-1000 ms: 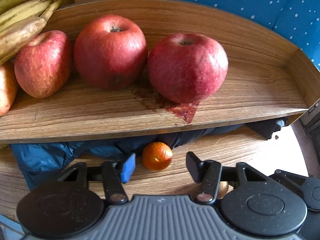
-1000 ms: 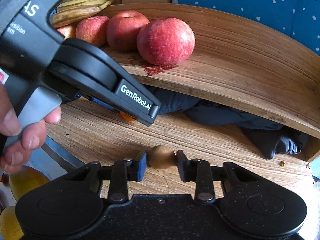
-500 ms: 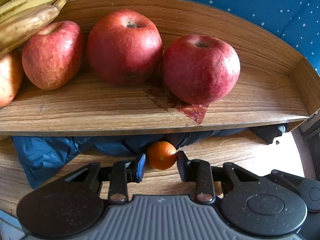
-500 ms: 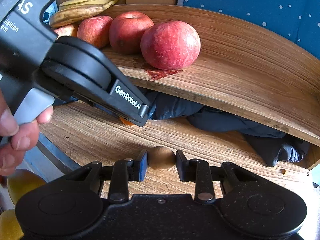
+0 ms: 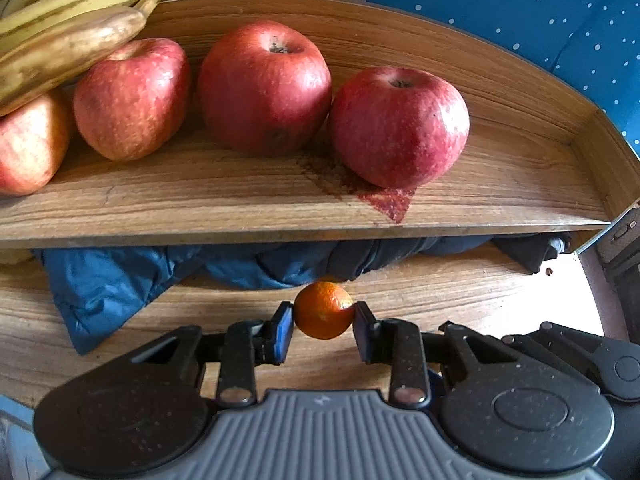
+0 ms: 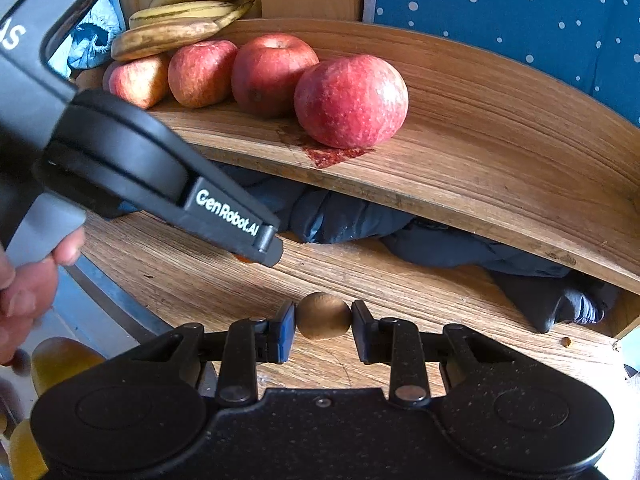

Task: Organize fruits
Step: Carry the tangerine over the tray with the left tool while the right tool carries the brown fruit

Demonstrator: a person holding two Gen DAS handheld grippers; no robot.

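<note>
Your left gripper (image 5: 323, 322) just closed onto the small orange (image 5: 323, 310), your right gripper (image 6: 323, 326) clamped around the brown fruit (image 6: 323, 315).

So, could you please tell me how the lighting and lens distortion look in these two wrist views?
Left wrist view: the wooden shelf bows under fisheye, with soft daylight sheen on the nearest apple and the small orange sharp. Right wrist view: the same bowing, deep shadow under the shelf over the dark cloth, and a blurred hand at the edge.

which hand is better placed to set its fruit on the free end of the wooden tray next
Right, probably. The right gripper grips a small brown fruit facing the curved wooden tray's bare stretch; the left gripper, holding the small orange citrus, faces the apples.
</note>
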